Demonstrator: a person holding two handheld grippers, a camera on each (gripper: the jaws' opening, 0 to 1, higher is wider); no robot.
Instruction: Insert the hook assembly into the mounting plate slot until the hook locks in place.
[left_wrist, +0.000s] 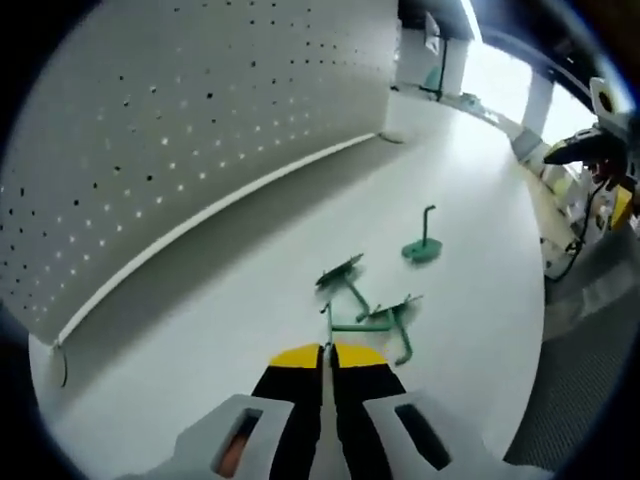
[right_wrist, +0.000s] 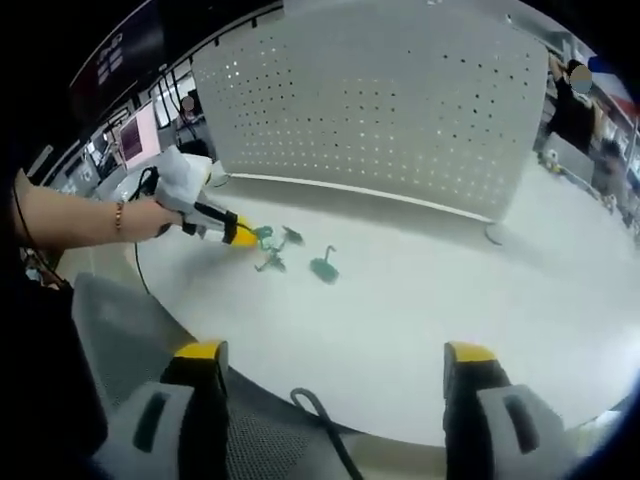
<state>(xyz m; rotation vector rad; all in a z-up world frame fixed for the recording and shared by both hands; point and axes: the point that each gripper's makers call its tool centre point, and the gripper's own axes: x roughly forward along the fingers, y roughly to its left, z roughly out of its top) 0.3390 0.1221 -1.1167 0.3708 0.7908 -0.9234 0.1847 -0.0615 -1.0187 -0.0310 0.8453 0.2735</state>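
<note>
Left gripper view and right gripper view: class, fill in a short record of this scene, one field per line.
surface: white table
backdrop: upright white pegboard panel
parts: green hooks lying in a cluster; one more green hook set apart, post up
left tool: jaws closed, tips at the cluster
right tool: jaws wide open, held back, nothing between them
hook in pegboard: not yet
</note>
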